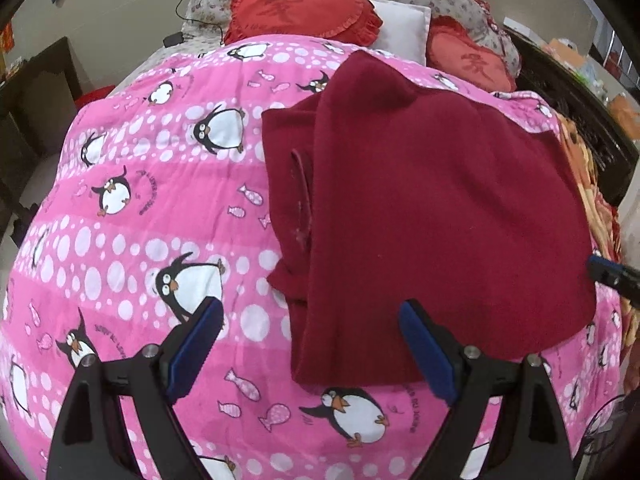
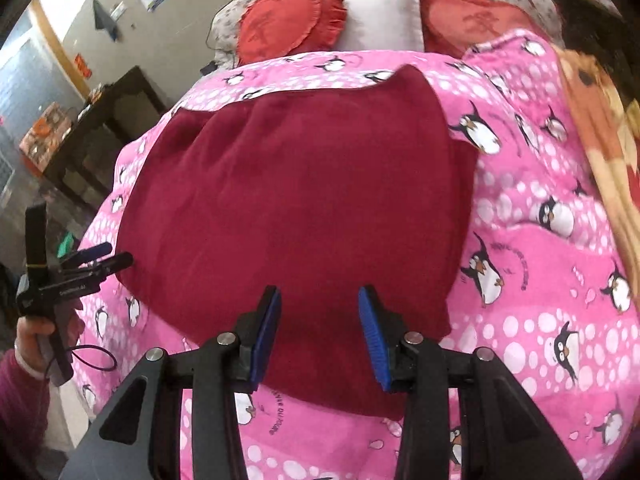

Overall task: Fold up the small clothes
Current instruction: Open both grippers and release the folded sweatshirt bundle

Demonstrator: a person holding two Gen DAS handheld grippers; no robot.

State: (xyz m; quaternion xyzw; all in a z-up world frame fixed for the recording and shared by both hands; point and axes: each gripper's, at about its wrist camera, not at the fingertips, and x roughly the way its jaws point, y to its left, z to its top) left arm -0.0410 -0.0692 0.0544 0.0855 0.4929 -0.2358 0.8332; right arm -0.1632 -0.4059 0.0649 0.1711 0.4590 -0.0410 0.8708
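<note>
A dark red fleece garment (image 1: pixel 432 216) lies folded on the pink penguin blanket (image 1: pixel 152 200); in the right wrist view the garment (image 2: pixel 296 200) fills the middle. My left gripper (image 1: pixel 312 308) is open and empty, hovering over the garment's near left edge. My right gripper (image 2: pixel 320 300) is open and empty above the garment's near edge. The left gripper also shows at the left of the right wrist view (image 2: pixel 108 256), held in a hand beside the garment. The right gripper's tip shows at the right edge of the left wrist view (image 1: pixel 612 274).
Red heart-shaped cushions (image 1: pixel 304 8) and a white pillow (image 1: pixel 400 28) lie at the head of the bed. An orange patterned blanket (image 2: pixel 600 120) lies along the right side. A dark wooden table (image 2: pixel 100 128) stands left of the bed.
</note>
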